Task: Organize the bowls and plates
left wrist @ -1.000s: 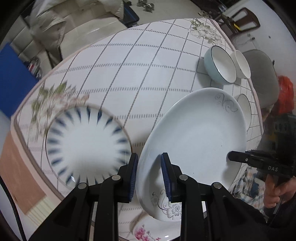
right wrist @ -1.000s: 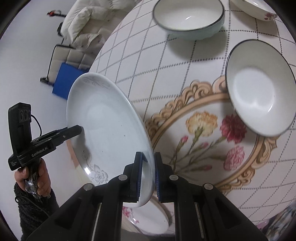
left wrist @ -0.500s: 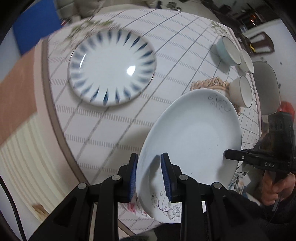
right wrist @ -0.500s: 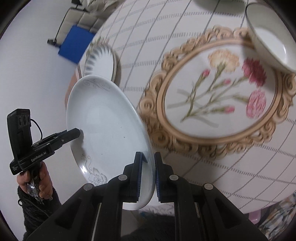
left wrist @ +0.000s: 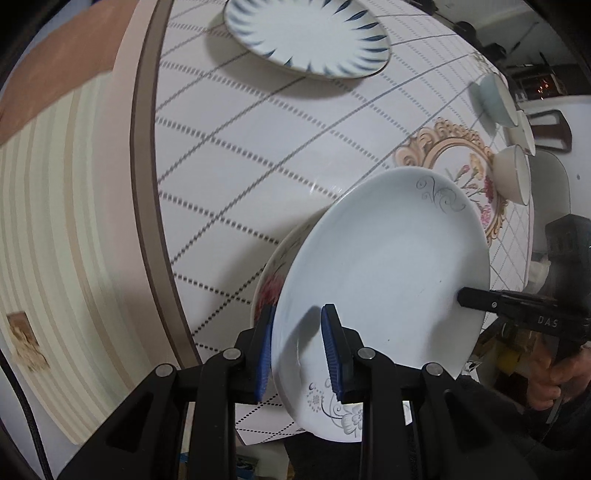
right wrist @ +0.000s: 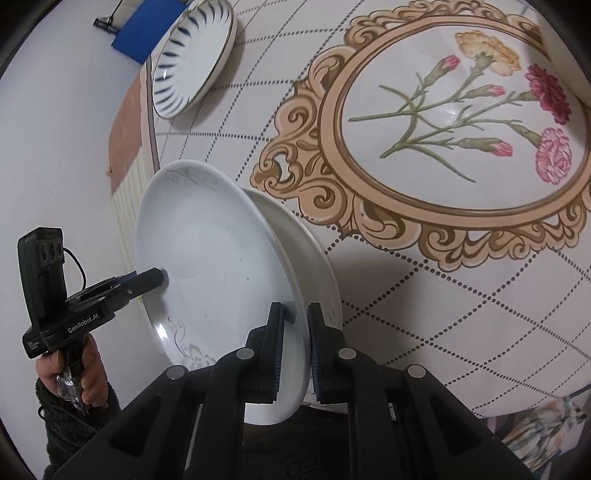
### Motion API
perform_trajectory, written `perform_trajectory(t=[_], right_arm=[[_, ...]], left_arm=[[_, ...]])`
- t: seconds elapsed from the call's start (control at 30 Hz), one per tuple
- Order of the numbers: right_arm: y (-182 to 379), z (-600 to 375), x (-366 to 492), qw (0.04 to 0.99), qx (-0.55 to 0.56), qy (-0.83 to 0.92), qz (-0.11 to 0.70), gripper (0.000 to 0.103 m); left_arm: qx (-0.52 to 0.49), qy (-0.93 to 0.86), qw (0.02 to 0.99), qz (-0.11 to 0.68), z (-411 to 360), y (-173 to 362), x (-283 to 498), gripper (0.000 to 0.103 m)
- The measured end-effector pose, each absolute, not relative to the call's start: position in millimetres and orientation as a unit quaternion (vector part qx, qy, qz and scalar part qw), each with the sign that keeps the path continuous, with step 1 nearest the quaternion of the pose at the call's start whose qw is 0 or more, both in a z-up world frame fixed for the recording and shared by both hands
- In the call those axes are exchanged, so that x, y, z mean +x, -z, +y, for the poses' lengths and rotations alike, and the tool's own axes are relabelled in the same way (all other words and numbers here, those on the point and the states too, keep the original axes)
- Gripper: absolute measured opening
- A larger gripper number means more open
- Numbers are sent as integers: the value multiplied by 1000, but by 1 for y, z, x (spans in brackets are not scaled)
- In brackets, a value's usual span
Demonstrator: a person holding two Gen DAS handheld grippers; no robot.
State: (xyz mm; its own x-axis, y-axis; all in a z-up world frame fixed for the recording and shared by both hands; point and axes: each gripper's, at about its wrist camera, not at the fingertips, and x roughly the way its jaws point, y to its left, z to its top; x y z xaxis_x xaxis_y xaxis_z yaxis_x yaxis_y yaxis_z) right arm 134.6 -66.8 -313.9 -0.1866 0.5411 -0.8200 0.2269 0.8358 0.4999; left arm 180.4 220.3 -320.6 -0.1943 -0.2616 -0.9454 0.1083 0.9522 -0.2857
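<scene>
A large white plate with grey scroll and flower marks (left wrist: 388,280) (right wrist: 214,269) is held tilted between both grippers above the table's near edge. My left gripper (left wrist: 295,350) is shut on its rim; it also shows in the right wrist view (right wrist: 147,278). My right gripper (right wrist: 295,347) is shut on the opposite rim and shows in the left wrist view (left wrist: 469,297). Just under it a pink-flowered plate (left wrist: 269,284) (right wrist: 314,251) lies on the table. A blue-rayed plate (left wrist: 306,33) (right wrist: 192,55) lies farther off.
Three bowls (left wrist: 511,177) (left wrist: 495,98) stand in a row at the table's far right. The round table (left wrist: 240,166) has a checked cloth with a framed carnation print (right wrist: 461,122). Its curved edge (left wrist: 147,229) drops to a striped floor at left.
Both grippers have carried the white plate back toward the table's near edge and down, over the pink-flowered plate. The blue-rayed plate and bowls now lie farther away in view.
</scene>
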Motion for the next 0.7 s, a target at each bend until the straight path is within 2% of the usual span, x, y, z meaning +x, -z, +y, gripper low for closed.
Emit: perform_trajectory(t=[0.4, 0.7], right_arm=[[341, -27, 164, 589, 209, -135, 769, 14], [342, -24, 175, 600, 180, -134, 768, 15]], left_arm=[[-65, 123, 627, 766, 227, 345, 165, 22], [-76, 108, 636, 761, 231, 348, 161, 22]])
